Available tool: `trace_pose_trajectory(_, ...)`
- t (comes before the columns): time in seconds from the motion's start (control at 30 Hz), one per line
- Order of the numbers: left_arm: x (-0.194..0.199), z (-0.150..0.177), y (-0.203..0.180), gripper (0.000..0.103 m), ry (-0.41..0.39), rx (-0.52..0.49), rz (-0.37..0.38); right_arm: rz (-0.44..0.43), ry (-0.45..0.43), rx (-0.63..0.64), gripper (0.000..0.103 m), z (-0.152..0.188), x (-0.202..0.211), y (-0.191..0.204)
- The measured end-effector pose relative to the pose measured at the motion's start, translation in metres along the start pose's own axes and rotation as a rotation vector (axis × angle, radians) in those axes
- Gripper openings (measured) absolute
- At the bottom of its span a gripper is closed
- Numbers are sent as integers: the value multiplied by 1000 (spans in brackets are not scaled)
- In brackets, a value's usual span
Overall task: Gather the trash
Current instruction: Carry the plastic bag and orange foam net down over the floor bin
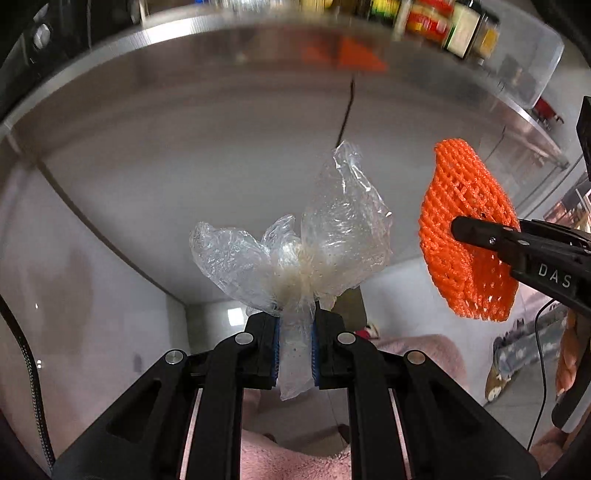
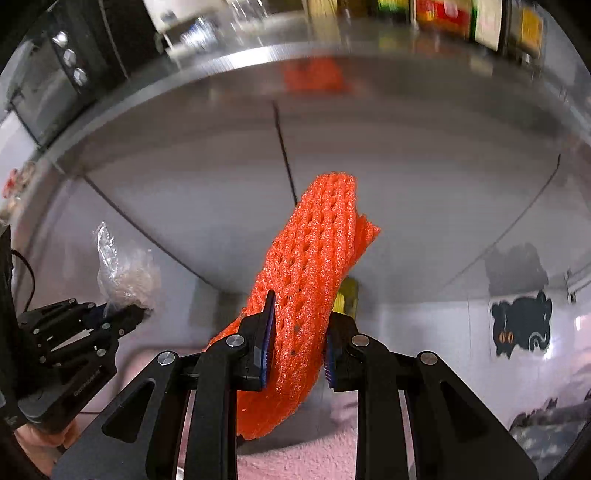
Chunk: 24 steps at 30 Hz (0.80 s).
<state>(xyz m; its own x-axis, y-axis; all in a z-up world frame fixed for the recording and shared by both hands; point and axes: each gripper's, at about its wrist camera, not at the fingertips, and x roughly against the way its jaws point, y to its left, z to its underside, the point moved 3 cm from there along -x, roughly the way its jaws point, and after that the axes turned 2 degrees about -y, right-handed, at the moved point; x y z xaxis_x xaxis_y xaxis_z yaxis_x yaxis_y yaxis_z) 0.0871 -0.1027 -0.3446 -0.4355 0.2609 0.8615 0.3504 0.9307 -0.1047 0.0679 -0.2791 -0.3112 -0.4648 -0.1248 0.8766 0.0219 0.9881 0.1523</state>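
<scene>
A crumpled clear plastic bag (image 1: pixel 295 258) hangs in mid-air, pinched at its gathered neck between the blue pads of the left claw (image 1: pixel 295 350), whose jaws are closed down to a narrow gap on the film; loose ends of the bag fan out above the fingertips and a tail droops below them. Just to its right, an orange foam fruit net (image 1: pixel 465 236) is clamped in the right claw (image 1: pixel 458 230), which reaches in from the right edge of the left wrist view. Seen from the right wrist, the net (image 2: pixel 306 295) runs diagonally between that claw's pads (image 2: pixel 267 343), jaws closed part-way against the net's sides, the claw (image 2: pixel 297 349) carrying it clear of any surface. The left claw (image 2: pixel 138 314) and its bag (image 2: pixel 122 273) show at the far left of that view, near but apart from the net.

Behind both pieces of trash stands the brushed-steel front of a counter (image 1: pixel 184 129), a dark seam (image 1: pixel 345 110) running down it and an orange reflection blurred near its upper edge. Blurred jars with coloured labels (image 1: pixel 443 26) line the counter top. A pink fleecy fabric (image 2: pixel 295 461) lies below, and a black cat sticker (image 2: pixel 521 325) marks the white wall at right.
</scene>
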Motion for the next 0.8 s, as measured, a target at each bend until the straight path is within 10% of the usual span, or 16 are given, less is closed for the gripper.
trace_pose_trajectory(0.8, -225, 33, 9, 11, 368, 24, 52, 74, 300, -65, 23, 30, -193, -44)
